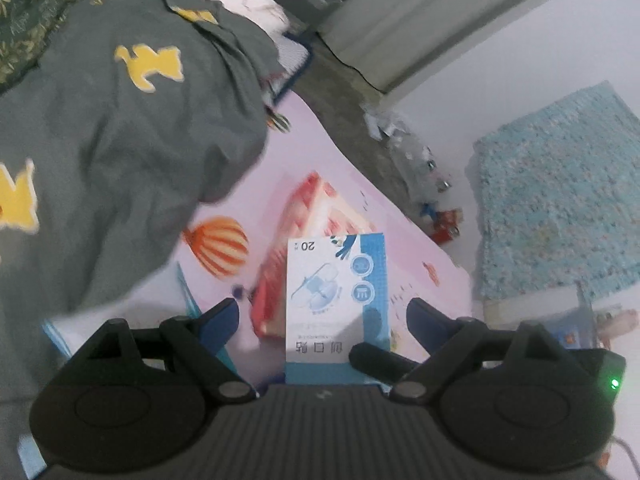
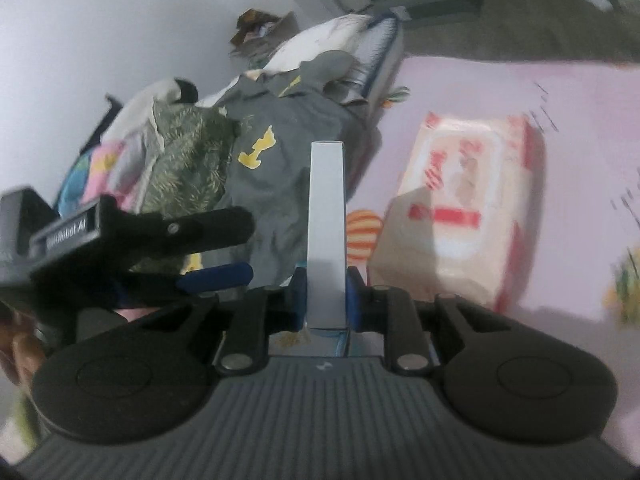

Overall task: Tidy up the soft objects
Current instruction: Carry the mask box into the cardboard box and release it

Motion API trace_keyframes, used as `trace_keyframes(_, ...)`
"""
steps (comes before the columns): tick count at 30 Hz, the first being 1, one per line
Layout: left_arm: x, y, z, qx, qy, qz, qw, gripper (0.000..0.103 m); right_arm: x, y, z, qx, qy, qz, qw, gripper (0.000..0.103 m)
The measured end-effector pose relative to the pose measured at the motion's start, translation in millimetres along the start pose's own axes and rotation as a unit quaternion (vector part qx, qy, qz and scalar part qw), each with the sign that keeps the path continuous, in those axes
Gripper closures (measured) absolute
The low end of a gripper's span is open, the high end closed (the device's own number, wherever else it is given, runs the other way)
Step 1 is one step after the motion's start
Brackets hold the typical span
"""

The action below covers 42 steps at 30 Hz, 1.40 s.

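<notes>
A small blue-and-white box (image 2: pixel 326 236) stands clamped between the pads of the right gripper (image 2: pixel 326 300), whose jaws are drawn in tight on its narrow sides. Seen edge-on from the right wrist, the box's long axis runs straight ahead and away from the gripper, its far end pointing toward the heap of clothing. In the left wrist view the same box (image 1: pixel 336 296) shows its printed face, text upside down, its long axis running near to far.

The left gripper (image 1: pixel 322 316) is spread wide, its blue pads standing on either side of the box without touching it; nothing is gripped.

A pink play mat (image 1: pixel 360 184) covers the floor. On it, just beyond the box, lies a red-and-white soft pack (image 2: pixel 464 208), partly hidden behind the box in the left view. To the left, a grey garment with yellow shapes (image 1: pixel 120 140) is piled on other fabrics. Far right lies a turquoise shaggy rug (image 1: pixel 560 192).
</notes>
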<state>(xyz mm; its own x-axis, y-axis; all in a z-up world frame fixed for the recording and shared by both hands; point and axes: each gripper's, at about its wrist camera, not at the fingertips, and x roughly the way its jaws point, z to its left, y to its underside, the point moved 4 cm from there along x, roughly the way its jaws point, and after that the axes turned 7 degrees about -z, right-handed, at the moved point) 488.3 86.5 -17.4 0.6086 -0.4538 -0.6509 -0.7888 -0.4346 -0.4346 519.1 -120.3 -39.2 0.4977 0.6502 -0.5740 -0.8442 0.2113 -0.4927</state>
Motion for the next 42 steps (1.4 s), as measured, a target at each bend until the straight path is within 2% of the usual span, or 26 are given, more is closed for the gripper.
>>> trace_keyframes(4, 0.4, 24.6, -8.8, -0.02, 0.028, 0.035, 0.9988, 0.022, -31.1, 20.8, -15.8, 0.057, -0.022, -0.001, 0.998, 0.085)
trace_keyframes(9, -7.0, 56.2, -28.9, -0.033, 0.065, 0.06, 0.9955, 0.028, -72.5, 45.4, -16.8, 0.079, -0.051, -0.016, 0.995, 0.085)
trace_keyframes(14, -21.3, 87.8, -69.1, -0.003, 0.092, 0.071, 0.9932, 0.028, -126.7, 63.1, -20.9, 0.084, -0.054, -0.041, 0.994, 0.085)
trace_keyframes(20, -26.2, 135.6, -136.9, 0.056, 0.128, 0.096, 0.9856, 0.026, -217.2, 91.6, -52.1, 0.116, -0.051, -0.091, 0.988, 0.085)
trace_keyframes(25, -24.9, 175.0, -183.4, 0.123, 0.132, 0.1, 0.9784, 0.023, -299.2, 111.5, -94.7, 0.13, 0.001, -0.151, 0.98, 0.085)
trace_keyframes(27, -27.3, 187.3, -193.0, 0.146, 0.128, 0.1, 0.9758, 0.022, -328.5, 117.7, -116.1, 0.128, 0.046, -0.172, 0.976, 0.085)
trace_keyframes(30, -32.7, 202.2, -200.2, 0.176, 0.115, 0.098, 0.9726, 0.021, -352.9, 124.6, -149.2, 0.125, 0.121, -0.181, 0.968, 0.084)
trace_keyframes(35, -40.9, 217.7, -194.4, 0.211, 0.081, 0.087, 0.9703, 0.019, -343.6, 130.6, -203.5, 0.128, 0.198, -0.145, 0.961, 0.084)
trace_keyframes(38, -45.1, 223.3, -184.9, 0.225, 0.057, 0.08, 0.9695, 0.018, -324.1, 130.6, -231.2, 0.145, 0.199, -0.123, 0.961, 0.084)
trace_keyframes(42, -51.9, 227.5, -167.2, 0.231, 0.04, 0.069, 0.9698, 0.018, -306.3, 129.2, -259.2, 0.137, 0.231, -0.107, 0.957, 0.08)
